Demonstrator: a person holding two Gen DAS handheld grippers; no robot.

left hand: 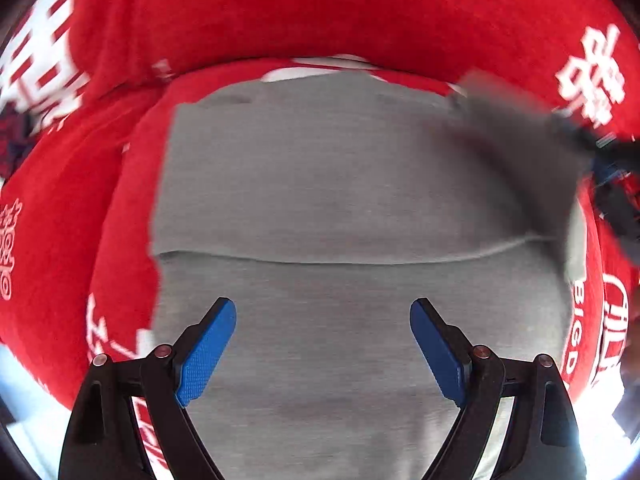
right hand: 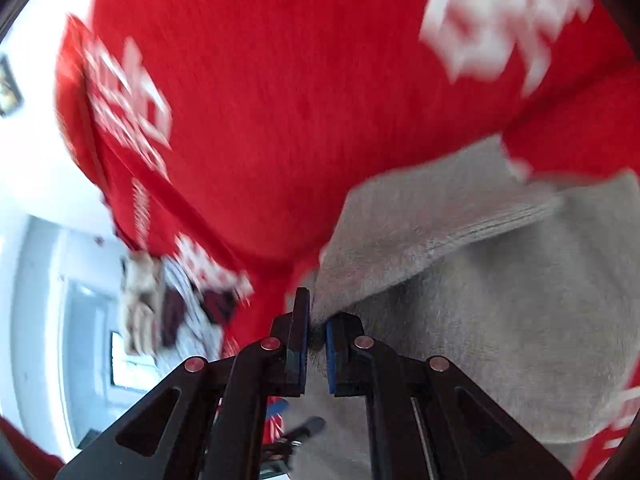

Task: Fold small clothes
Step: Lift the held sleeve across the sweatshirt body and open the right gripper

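Grey knit garment [left hand: 352, 184], small and soft, lies flat on the red printed blanket [left hand: 280, 12]. My right gripper [right hand: 316, 340] is nearly closed, pinching its corner edge; the flap hangs limp in the left view. My left gripper [left hand: 323, 312] is wide apart, empty, hovering over the cloth's near half. Judging: light, floppy, stretchy. I'd grab hems or corners, since single-layer pinches may slip or bunch.

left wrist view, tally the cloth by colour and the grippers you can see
grey garment: 1
red printed cloth underneath: 1
left gripper, open over the grey: 1
right gripper, blurred at the grey's right edge: 1
total: 4
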